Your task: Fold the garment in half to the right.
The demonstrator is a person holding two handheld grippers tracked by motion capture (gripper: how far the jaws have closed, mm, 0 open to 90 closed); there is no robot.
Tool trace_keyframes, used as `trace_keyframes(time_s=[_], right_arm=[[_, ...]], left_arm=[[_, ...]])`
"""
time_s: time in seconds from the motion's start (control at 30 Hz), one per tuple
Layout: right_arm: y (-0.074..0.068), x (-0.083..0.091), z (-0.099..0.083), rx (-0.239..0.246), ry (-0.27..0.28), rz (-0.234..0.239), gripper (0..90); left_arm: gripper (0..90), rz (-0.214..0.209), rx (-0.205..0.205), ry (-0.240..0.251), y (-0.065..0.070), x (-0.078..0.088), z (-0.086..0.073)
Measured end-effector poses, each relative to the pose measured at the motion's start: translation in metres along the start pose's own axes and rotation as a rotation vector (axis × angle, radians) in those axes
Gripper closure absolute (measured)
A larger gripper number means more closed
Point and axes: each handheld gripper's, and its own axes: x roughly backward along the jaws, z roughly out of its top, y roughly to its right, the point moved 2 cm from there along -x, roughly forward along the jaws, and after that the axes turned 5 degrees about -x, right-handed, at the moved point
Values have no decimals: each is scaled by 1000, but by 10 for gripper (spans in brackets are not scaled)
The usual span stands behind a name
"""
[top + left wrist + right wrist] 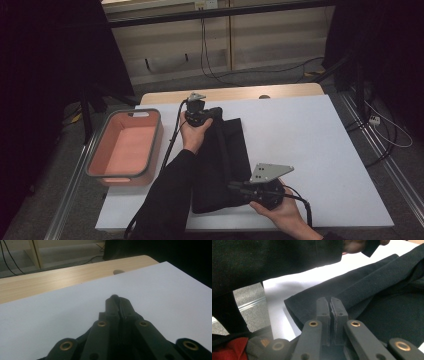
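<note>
The left hand-held gripper [216, 113] is clamping the far edge of a black cloth [220, 165] lying on the counter [310, 145]. The right hand-held gripper [234, 186] is pinching its near edge, jaws closed.

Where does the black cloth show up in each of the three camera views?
High view: the black cloth lies mid-table on the white table top, stretched from the left tongs to the right tongs.
Left gripper view: a dark sliver sits pinched between the jaws.
Right gripper view: it spreads across the centre and right, an edge clamped in the jaws.
Shared landmark: the white table top.
</note>
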Motion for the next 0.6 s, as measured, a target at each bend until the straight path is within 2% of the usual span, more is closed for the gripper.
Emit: trace_keyframes(time_s=[0.27,0.6], right_arm=[[4,8,-2,-2,-8,-26,865],[8,12,-9,-3,-28,-45,865]], left_arm=[[870,-2,-2,-21,0,-7,0],[870,-13,-12,-19,11,-20,2]])
